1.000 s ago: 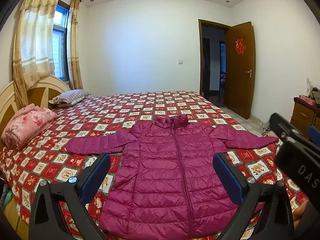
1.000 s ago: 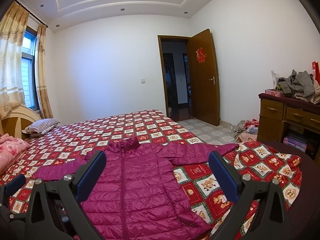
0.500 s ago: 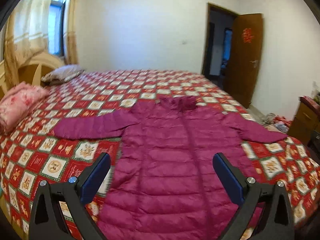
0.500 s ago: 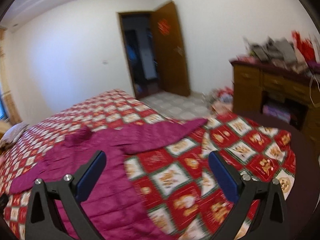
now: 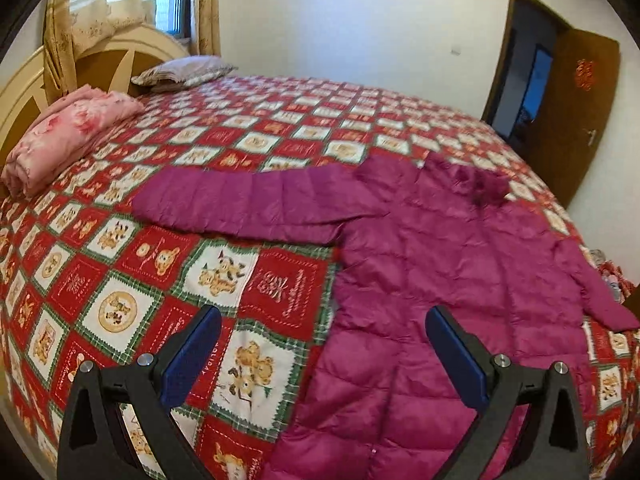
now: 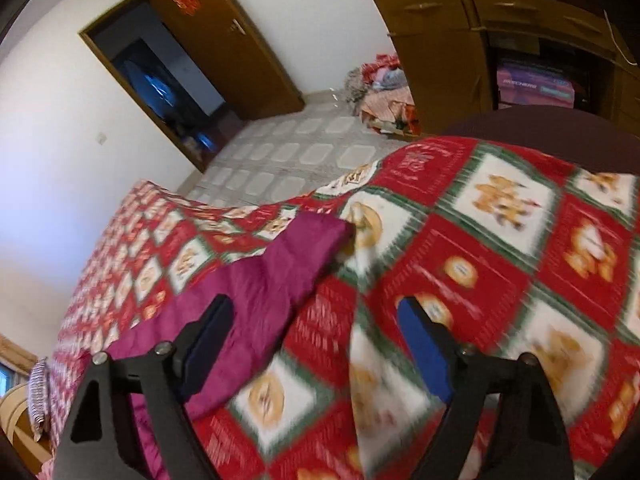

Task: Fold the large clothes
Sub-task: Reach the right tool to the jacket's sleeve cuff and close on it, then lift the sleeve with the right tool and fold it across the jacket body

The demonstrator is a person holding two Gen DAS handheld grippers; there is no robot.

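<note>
A magenta puffer jacket (image 5: 448, 280) lies flat on the bed (image 5: 280, 128), front up, spread across the foot half of the patchwork quilt (image 5: 224, 264). One sleeve (image 5: 248, 204) stretches out toward the headboard side, with bare quilt all round it. The other sleeve (image 6: 280, 276) reaches toward the bed's door-side edge, its cuff stopping short of that edge, where the quilt drops to the tiled floor (image 6: 288, 152).

The left tongs (image 5: 324, 356) stand wide open over the near edge of the bed, nothing between the blue pads; one pad is over bare quilt, the other over the jacket's body, and the jacket's side seam runs between them. Whether the tips touch the fabric cannot be told. The right tongs (image 6: 316, 340) hover by the door-side sleeve, jaws closing but still well apart with nothing pinched; one finger is over the sleeve, the other over quilt.

Open quilt lies between the jacket and the folded pink blanket (image 5: 68, 136) and pillow (image 5: 184, 72) at the headboard end. Beyond the bed's foot corner stand a wooden cabinet (image 6: 500, 40) and a heap of cloth (image 6: 380, 92) on the floor.

The right wrist view is smeared by motion, so quilt detail near the tongs is unclear. The jacket's hem is cut off by the left view's lower border.
</note>
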